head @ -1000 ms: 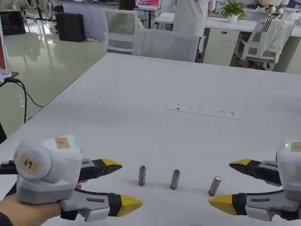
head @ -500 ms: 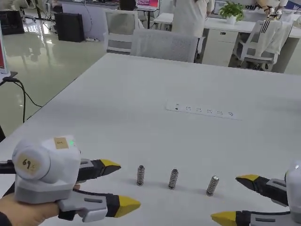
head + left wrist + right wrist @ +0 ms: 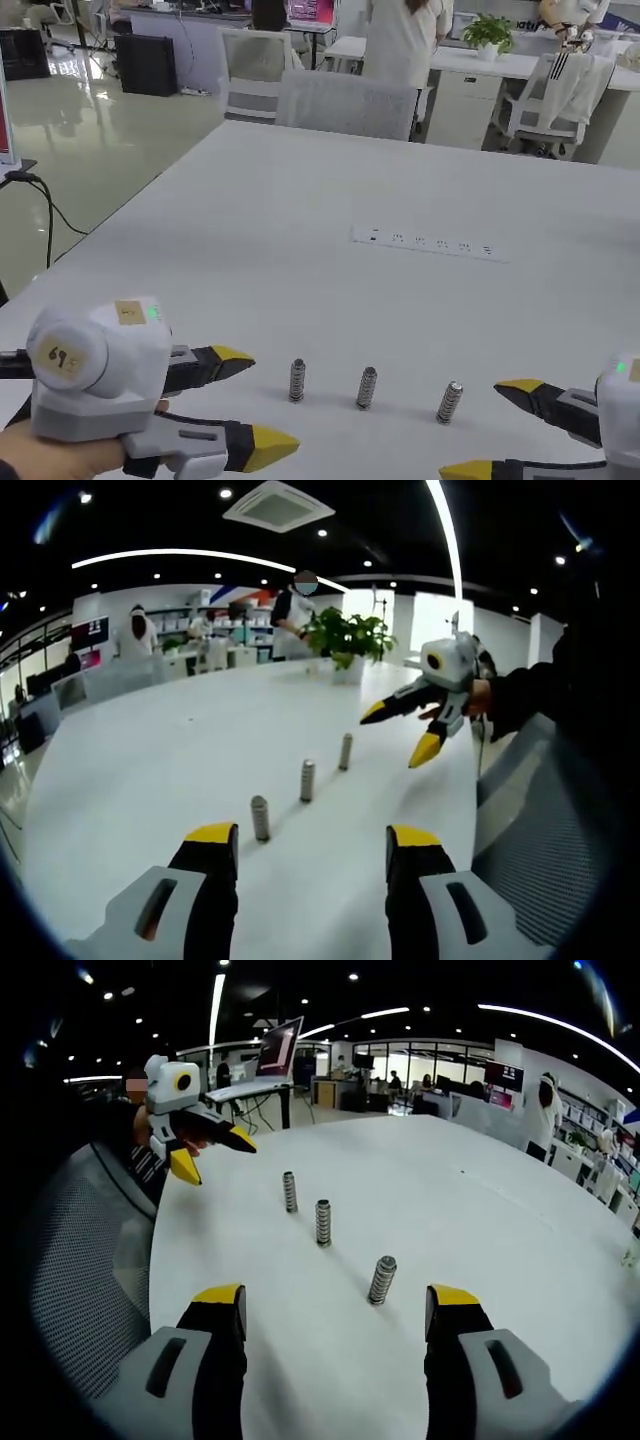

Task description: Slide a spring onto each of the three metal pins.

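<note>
white office table (image 3: 300,200) stretches away toward chairs and desks, a flush power strip (image 3: 430,243) set mid-surface. head view: three springs stand in a row near the front edge, left spring (image 3: 297,380), middle spring (image 3: 367,388) and right spring (image 3: 449,402), the last leaning a little. left gripper (image 3: 268,398) hangs left of the row, jaws spread, grasping nothing; right gripper (image 3: 478,428) hangs right of it, likewise released.

left gripper view: own yellow-tipped jaws stand apart, left spring (image 3: 260,818) nearest ahead, right gripper (image 3: 395,738) beyond the row's far end.

right gripper view: own jaws stand apart, right spring (image 3: 382,1280) nearest ahead, left gripper (image 3: 218,1160) beyond the row.
</note>
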